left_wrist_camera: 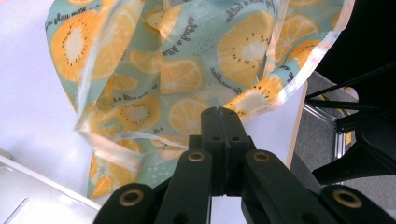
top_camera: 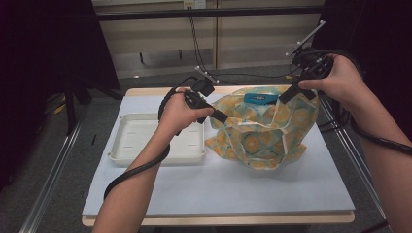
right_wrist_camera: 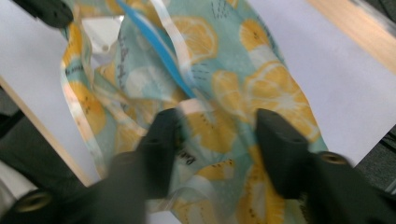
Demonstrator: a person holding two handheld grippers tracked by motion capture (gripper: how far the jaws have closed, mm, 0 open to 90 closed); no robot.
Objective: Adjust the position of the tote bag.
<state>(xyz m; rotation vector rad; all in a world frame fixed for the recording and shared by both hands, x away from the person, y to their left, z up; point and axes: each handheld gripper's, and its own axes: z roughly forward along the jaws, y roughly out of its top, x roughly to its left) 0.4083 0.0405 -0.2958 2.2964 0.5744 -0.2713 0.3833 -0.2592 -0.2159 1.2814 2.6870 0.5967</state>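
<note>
High view: two grippers, one per hand. Left gripper (top_camera: 224, 118) is clenched on the left edge of the bag (top_camera: 262, 131); in the left gripper view its jaws stand pressed flat together, with the bag's pale hem (left_wrist_camera: 275, 95) meeting their tips. Whether cloth is actually pinched between them I cannot tell.

Right gripper (top_camera: 286, 95) sits at the bag's upper right edge. In the right gripper view its jaws stand apart, released, with the printed cloth (right_wrist_camera: 219, 126) lying between and under them; the frame is blurred, and no pad is seen pressing.

One bag: teal cloth with an orange-slice print, standing crumpled and open-mouthed between the two grippers, right of centre on the table (top_camera: 218, 189). One blue item (top_camera: 258, 99) shows inside the mouth, near the right gripper.

One white tray (top_camera: 127, 154) lies flat just left of the bag, under the left hand (top_camera: 180, 111). Right hand (top_camera: 342, 80) is raised over the table's far right corner.
</note>
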